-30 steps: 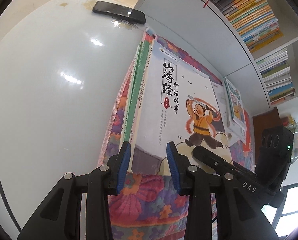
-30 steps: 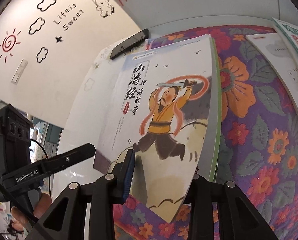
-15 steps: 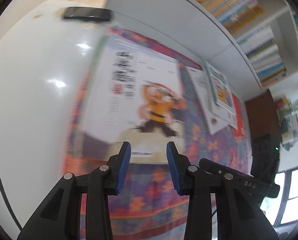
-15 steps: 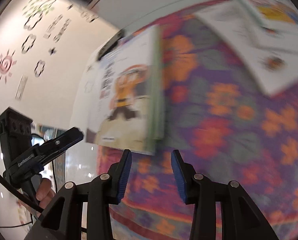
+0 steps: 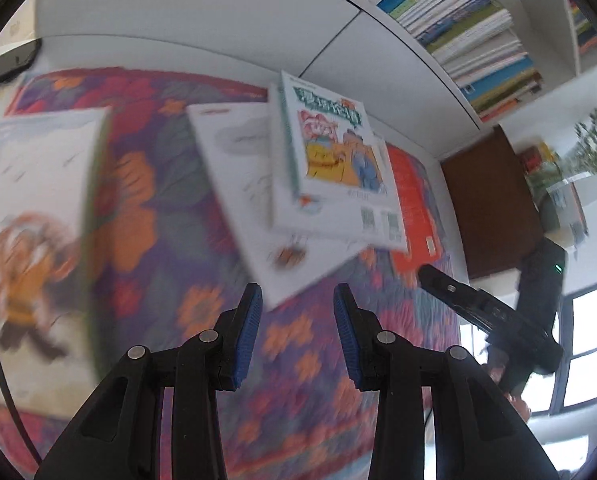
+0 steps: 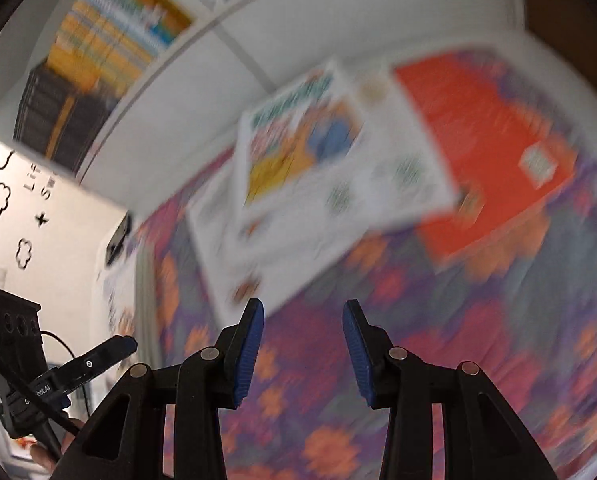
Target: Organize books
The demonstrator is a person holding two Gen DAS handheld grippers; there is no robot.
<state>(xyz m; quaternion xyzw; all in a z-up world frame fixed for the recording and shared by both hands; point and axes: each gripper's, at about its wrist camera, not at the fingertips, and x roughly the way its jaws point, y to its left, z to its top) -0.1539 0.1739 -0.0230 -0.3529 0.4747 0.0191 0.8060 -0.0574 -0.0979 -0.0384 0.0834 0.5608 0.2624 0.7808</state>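
Both grippers, left gripper and right gripper, part open and empty, head for the loose books at twelve o'clock; next, grab one.

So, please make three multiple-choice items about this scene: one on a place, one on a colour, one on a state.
1. The teal-titled book lies:
A. on other books
B. on the shelf
C. in a gripper

2. The book partly under the white book is:
A. green
B. red-orange
C. black

3. The left gripper and the right gripper are:
A. both open and empty
B. both holding books
C. only one empty

Answers: 1 A, it tops the pile on the flowered cloth. 2 B, a red-orange cover shows. 3 A, only cloth shows between the pads.
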